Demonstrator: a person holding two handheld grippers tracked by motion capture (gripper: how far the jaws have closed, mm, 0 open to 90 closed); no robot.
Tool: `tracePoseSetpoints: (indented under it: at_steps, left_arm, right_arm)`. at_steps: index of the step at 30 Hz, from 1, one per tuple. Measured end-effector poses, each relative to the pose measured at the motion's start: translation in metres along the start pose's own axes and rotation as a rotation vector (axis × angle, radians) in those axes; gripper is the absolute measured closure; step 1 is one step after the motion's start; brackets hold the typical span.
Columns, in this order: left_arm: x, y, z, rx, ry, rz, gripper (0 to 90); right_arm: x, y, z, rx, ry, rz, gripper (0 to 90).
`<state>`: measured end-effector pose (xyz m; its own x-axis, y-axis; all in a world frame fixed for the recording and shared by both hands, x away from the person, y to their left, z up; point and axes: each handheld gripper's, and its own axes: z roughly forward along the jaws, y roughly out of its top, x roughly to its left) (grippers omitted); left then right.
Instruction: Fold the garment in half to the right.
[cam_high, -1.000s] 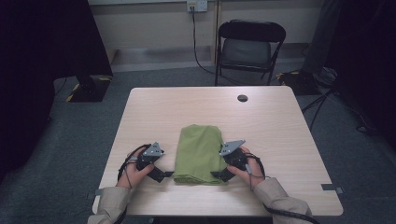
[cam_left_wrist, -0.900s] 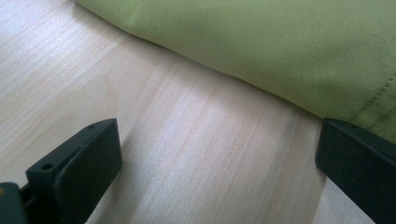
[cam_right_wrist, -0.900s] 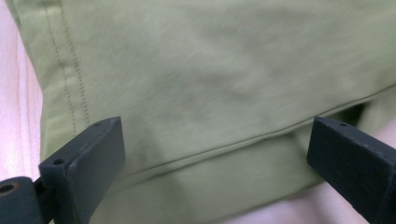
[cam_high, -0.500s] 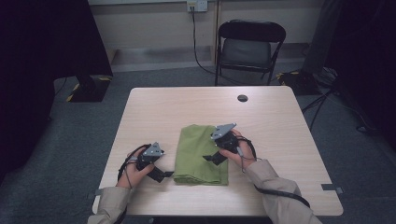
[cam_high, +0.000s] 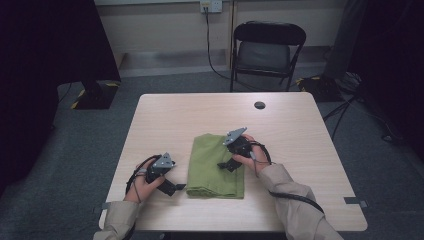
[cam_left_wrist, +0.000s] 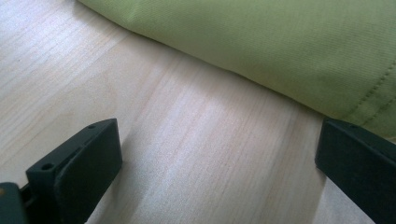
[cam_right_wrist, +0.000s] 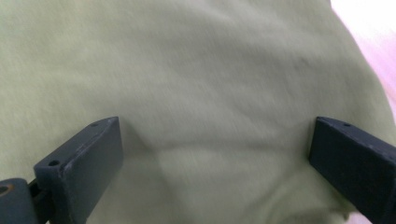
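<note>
A folded green cloth (cam_high: 212, 167) lies on the light wood table (cam_high: 290, 130), near its front middle. My right gripper (cam_high: 226, 165) hovers over the cloth's right half, jaws wide open and pointing down at the fabric (cam_right_wrist: 205, 84), which spans the gap between them. My left gripper (cam_high: 176, 188) rests low on the table just left of the cloth's front left corner, open, with bare wood between its jaws. The cloth's stitched edge (cam_left_wrist: 299, 51) runs across the top of the left gripper view.
A small dark round disc (cam_high: 259, 105) sits near the table's far edge. A black folding chair (cam_high: 267, 50) stands behind the table. The tabletop (cam_left_wrist: 154, 126) around the cloth is bare wood, with room left, right and behind.
My right gripper has left the cloth's front right corner and moved up and inward over the cloth's right half. The left gripper has stayed in place.
</note>
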<state>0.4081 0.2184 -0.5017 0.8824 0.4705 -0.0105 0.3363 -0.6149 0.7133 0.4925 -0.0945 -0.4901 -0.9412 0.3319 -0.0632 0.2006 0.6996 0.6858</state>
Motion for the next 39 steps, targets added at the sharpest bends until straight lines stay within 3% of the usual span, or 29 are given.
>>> tracePoseSetpoints:
  at_steps: [14, 23, 30, 39]
  left_arm:
    - [0.0, 0.0, 0.0, 0.0, 0.002, -0.002, 0.0]
    - [-0.001, -0.001, 0.0, -0.001, 0.003, -0.004, 0.0]
    - [-0.001, -0.001, 0.0, -0.001, 0.003, -0.004, 0.0]
    - [-0.001, -0.001, 0.0, -0.001, 0.003, -0.004, 0.0]
  right_arm:
    - [-0.003, -0.012, -0.005, -0.004, 0.018, 0.051, 1.4]
    - [0.004, -0.014, -0.016, 0.026, -0.004, 0.031, 1.4]
    - [0.011, -0.016, -0.033, -0.015, -0.009, 0.048, 1.0]
    - [0.019, -0.022, -0.039, -0.029, -0.017, 0.071, 1.1]
